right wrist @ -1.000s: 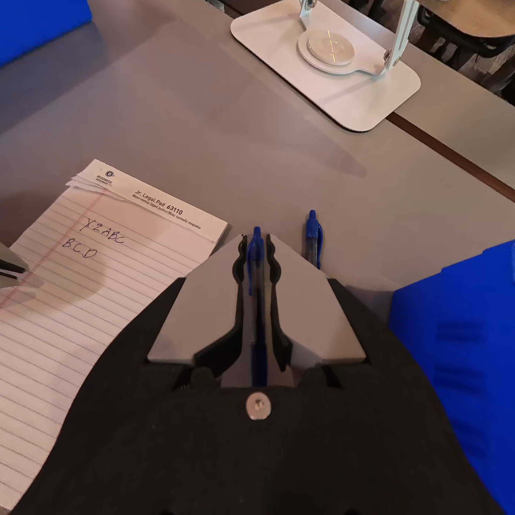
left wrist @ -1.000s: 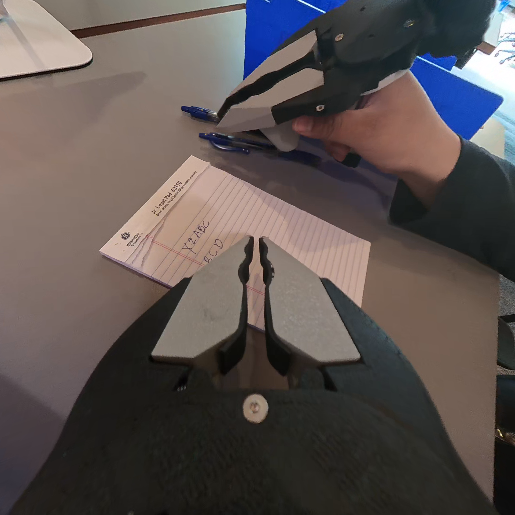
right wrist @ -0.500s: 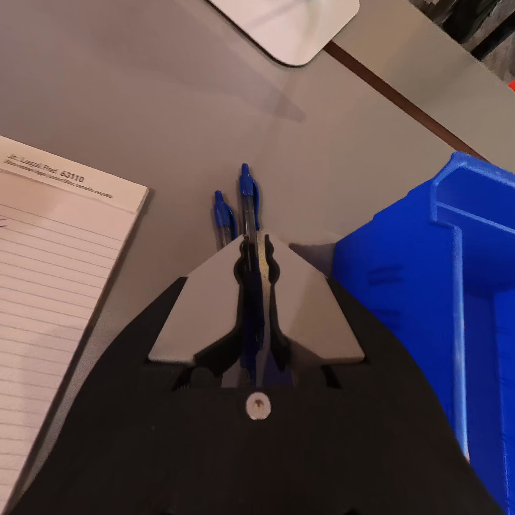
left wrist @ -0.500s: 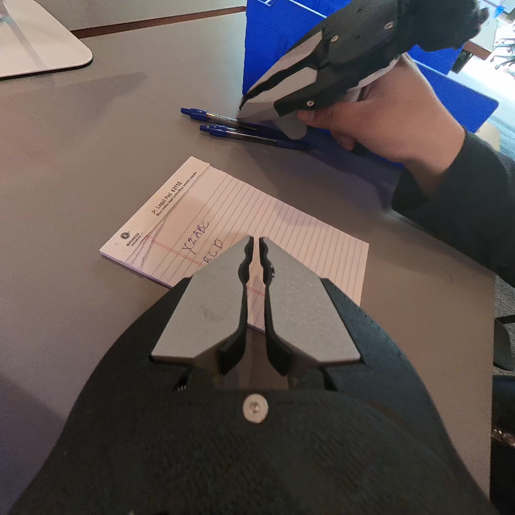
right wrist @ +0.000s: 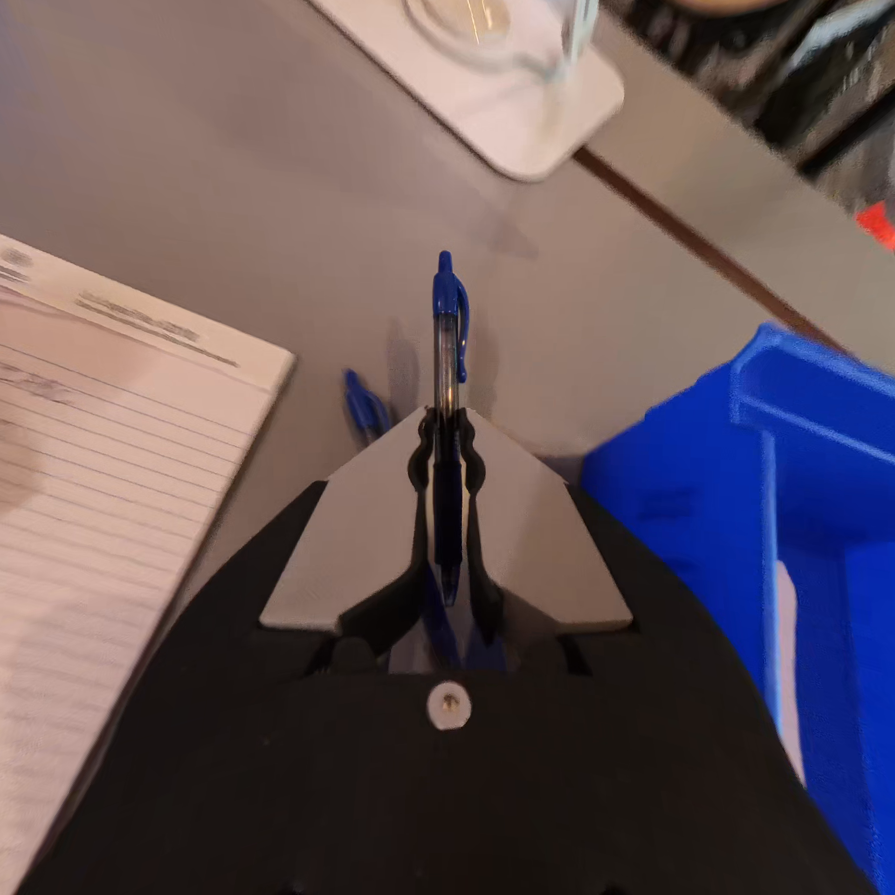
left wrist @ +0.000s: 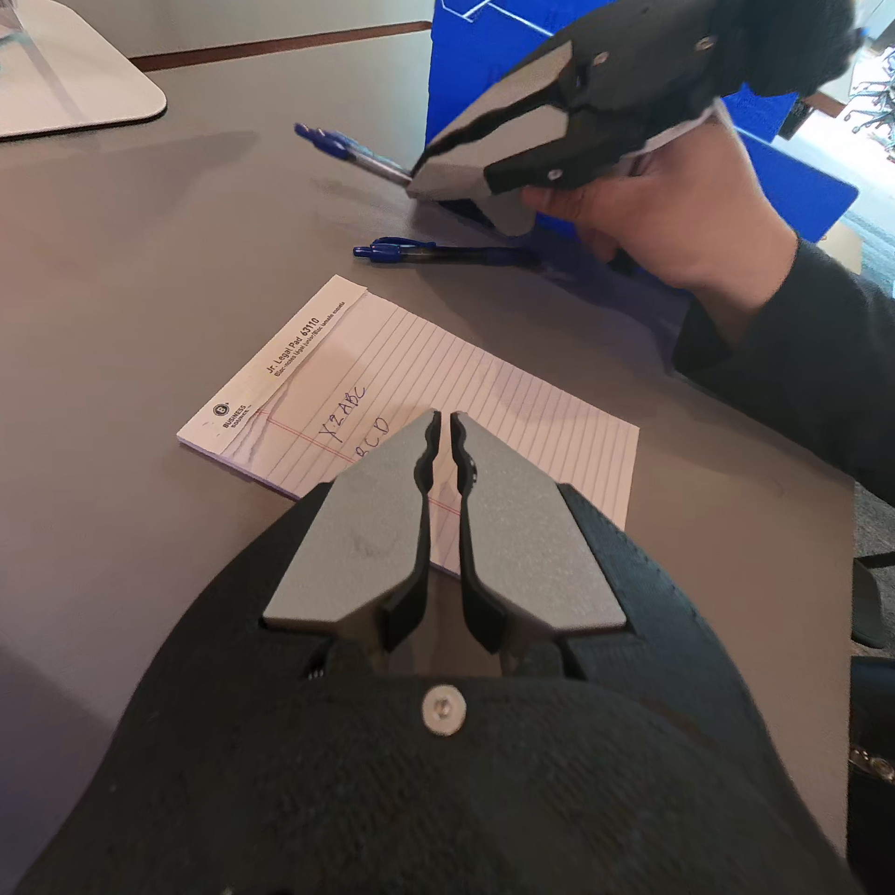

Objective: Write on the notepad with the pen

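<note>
The right claw (right wrist: pixel 444 416) is clamped on a blue pen (right wrist: pixel 446 339), whose clip end projects forward past the fingertips; in the left wrist view this pen (left wrist: pixel 348 150) is raised clear of the counter (left wrist: pixel 145 290). A second blue pen (left wrist: pixel 436 253) lies flat on the counter between the notepad (left wrist: pixel 484 387) and the right claw (left wrist: pixel 421 179), apart from both. A blue bin (right wrist: pixel 775 484) stands just beside the right claw on its right side. A white base plate (right wrist: pixel 508 97) sits farther off, near a brown seam in the counter.

The left claw (left wrist: pixel 444 415) grips nothing; its jaws are nearly together with a narrow gap, and it hovers over the near edge of the notepad, covering part of the page.

Only the left wrist view shows the hand (left wrist: pixel 678 227) and dark sleeve (left wrist: pixel 799 348) carrying the right claw, and handwriting in the pad's upper lines. Only the right wrist view shows the bin's rim and inner wall; there the notepad (right wrist: pixel 121 460) is blurred and the second pen (right wrist: pixel 363 407) is half hidden behind the left finger.
</note>
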`<state>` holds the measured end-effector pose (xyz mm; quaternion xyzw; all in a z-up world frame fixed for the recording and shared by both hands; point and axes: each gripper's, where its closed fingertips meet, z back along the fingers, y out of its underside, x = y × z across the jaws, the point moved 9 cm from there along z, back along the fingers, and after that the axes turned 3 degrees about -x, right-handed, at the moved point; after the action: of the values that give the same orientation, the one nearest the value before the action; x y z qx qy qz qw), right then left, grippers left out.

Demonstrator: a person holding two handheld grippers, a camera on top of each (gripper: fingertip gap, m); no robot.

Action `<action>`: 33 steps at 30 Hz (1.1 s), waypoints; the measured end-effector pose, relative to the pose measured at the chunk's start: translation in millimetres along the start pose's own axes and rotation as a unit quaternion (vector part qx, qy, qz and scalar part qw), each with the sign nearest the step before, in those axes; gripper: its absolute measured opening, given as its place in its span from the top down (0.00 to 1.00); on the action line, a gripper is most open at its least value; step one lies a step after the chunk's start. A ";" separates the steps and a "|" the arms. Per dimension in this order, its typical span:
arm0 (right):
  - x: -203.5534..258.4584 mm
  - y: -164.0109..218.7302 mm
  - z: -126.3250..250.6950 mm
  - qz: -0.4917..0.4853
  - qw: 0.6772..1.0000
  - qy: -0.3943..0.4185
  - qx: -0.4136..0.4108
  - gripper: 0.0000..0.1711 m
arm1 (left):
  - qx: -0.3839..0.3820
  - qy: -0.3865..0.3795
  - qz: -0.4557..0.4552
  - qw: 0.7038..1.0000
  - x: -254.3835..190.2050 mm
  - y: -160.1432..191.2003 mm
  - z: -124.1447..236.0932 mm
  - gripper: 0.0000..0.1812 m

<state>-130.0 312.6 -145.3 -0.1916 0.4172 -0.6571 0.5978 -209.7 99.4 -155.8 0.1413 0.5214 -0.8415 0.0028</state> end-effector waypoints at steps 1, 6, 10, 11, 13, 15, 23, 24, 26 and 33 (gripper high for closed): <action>4.3 -7.2 7.7 -0.012 0.999 -0.027 -0.035 0.96 | -0.003 0.001 0.002 1.000 0.3 -0.4 0.5 0.99; 25.4 -34.7 48.8 -0.184 0.912 -0.303 -0.208 0.96 | -0.026 0.025 -0.002 0.999 -3.9 -4.3 3.7 0.98; 32.4 -39.3 61.0 -0.251 0.822 -0.444 -0.253 0.96 | -0.078 0.088 -0.017 0.993 -16.6 -13.1 10.4 0.98; 35.4 -39.6 61.4 -0.246 0.814 -0.460 -0.254 0.96 | -0.083 0.100 -0.015 0.991 -18.1 -13.8 11.1 0.98; 43.4 -41.1 62.7 -0.237 0.799 -0.488 -0.260 0.97 | -0.094 0.115 -0.007 0.989 -18.9 -15.0 12.1 0.96; 53.4 -43.1 65.0 -0.239 0.775 -0.523 -0.262 0.96 | -0.108 0.129 0.002 0.986 -19.4 -17.2 13.9 0.92; 84.5 -43.8 63.8 -0.206 0.774 -0.543 -0.251 0.96 | -0.157 0.178 0.008 0.972 -26.2 -23.6 20.9 0.85; 87.3 -43.6 63.4 -0.203 0.773 -0.546 -0.251 0.96 | -0.156 0.177 0.013 0.972 -25.2 -23.4 20.5 0.85; 92.0 -43.4 62.5 -0.200 0.773 -0.547 -0.252 0.96 | -0.156 0.180 0.017 0.971 -24.9 -23.3 20.5 0.86; 87.6 -40.7 59.5 -0.203 0.774 -0.550 -0.240 0.95 | -0.122 0.104 -0.012 0.987 -17.5 -19.2 19.3 0.95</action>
<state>-129.4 208.2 -100.9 -0.7376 0.1130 -0.4250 0.5125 -200.4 88.7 -126.7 0.2209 0.6190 -0.7524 -0.0445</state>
